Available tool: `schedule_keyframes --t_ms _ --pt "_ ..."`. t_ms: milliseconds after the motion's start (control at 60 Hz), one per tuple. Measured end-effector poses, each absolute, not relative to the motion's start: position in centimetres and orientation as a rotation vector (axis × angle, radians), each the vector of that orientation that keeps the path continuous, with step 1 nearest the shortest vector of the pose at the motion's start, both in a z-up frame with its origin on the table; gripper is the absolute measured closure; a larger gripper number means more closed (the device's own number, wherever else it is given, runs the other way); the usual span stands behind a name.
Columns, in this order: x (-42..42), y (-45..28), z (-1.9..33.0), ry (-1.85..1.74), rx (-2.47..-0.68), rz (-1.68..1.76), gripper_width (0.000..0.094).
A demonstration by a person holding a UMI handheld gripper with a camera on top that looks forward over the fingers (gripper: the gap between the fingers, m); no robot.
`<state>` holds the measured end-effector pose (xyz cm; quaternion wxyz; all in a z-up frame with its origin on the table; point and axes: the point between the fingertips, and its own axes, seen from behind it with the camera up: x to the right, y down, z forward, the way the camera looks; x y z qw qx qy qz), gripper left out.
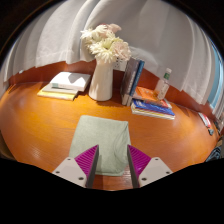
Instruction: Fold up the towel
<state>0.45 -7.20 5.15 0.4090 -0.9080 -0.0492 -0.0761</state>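
Gripper view: looking forward along the two fingers, over a polished wooden bench (40, 125) toward a curtained wall.

Claw: the claw (111, 163) is standing spread, released, gripping nothing; its magenta pads (88, 159) are facing each other with a clear gap between them.

Towel: a pale green towel (102, 138) is lying flat on the bench, its near edge sitting right between the fingers and its body stretching just ahead of them. It is looking like a tidy rectangle; whether it is already doubled over once cannot be told.

Step in hand: by my reading, the claw is lining up on the near edge, with the fold itself not yet begun.

Next move: it is calling for the fingers to go low onto the near hem, pinch the cloth alone without scraping the wood, then carry that edge up and over to the far edge.

Behind the towel: a white vase (101, 80) is holding pale pink flowers (106, 44), well beyond the towel.

To the vase's left: an open book (63, 84) is lying on the bench.

To the vase's right: upright books (132, 78) are leaning beside the vase, a stack of flat books (153, 104) is resting nearer, and a small clear bottle (163, 83) is standing behind them.

Hidden or unclear: the towel's near hem is partly covered by the fingers. Small items at the bench's far right edge are too small to name.
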Motion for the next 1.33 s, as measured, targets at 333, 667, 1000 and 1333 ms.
schedule_keyframes --t_ms 333,667,1000,1333 --pt "1.3 -11.0 14.9 -0.153 -2.154 -0.081 0.0259" --pt "-0.5 -16.9 24.9 -0.056 -2.040 -0.040 0.0259" --pt "-4.2 -22.4 26.2 0.007 -2.023 -0.018 0.0259" --pt "-6.3 -24.3 26.9 0.001 -2.019 -0.033 0.0259"
